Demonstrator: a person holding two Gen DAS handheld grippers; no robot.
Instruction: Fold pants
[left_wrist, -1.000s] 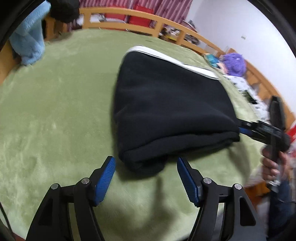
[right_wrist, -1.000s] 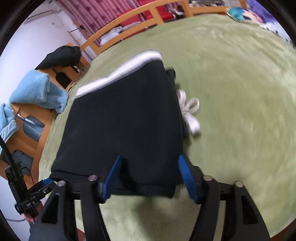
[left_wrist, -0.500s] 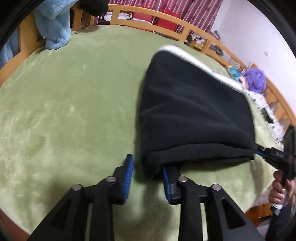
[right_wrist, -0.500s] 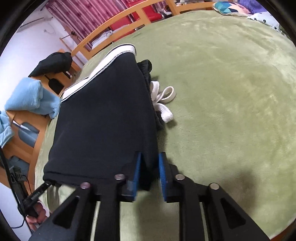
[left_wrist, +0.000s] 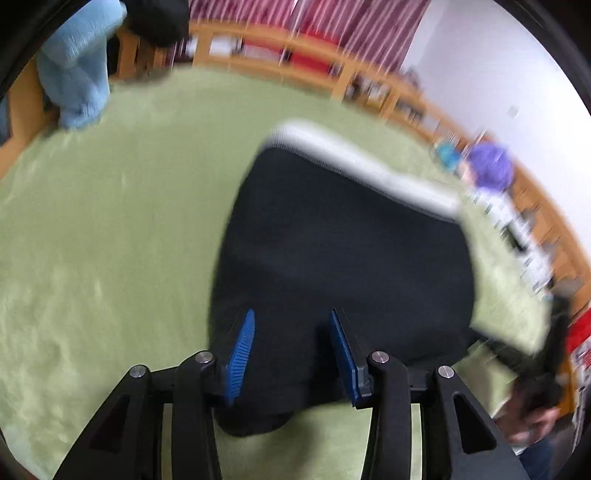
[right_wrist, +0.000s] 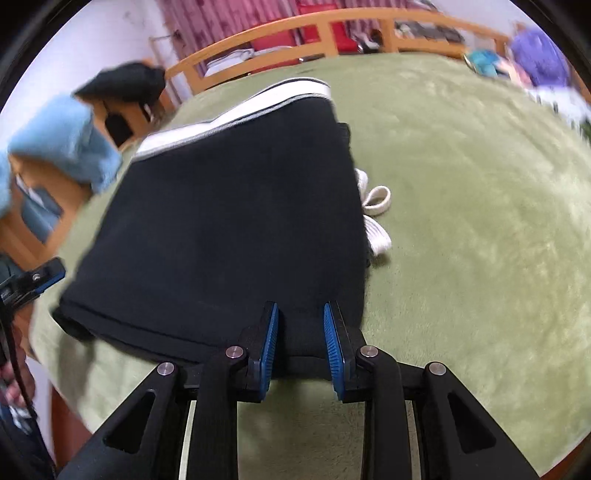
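Centrally, the folded pants (left_wrist: 343, 258) lay on the green blanket (left_wrist: 110, 229), their near edge passing between the blue pads (left_wrist: 240, 350) of the left gripper (left_wrist: 291, 354). Its jaws stood apart, straddling the cloth without pinching it. The right gripper (right_wrist: 300, 345) met the same edge near the pants' right corner (right_wrist: 221, 221); its jaws were narrowly parted with the black hem between them, and whether the pads pressed the fabric could not be told. Pants: thick, matte black fleece, folded to a rough trapezoid, with a white band (right_wrist: 236, 114) along the far edge. A white drawstring (right_wrist: 375, 218) looped out onto the blanket, right of the right gripper's line. Blanket: plush, short-piled. Both grippers pointed forward and slightly downward, low over the blanket. The left view was motion-blurred. A wooden rail (right_wrist: 332, 26) curved beyond the blanket.
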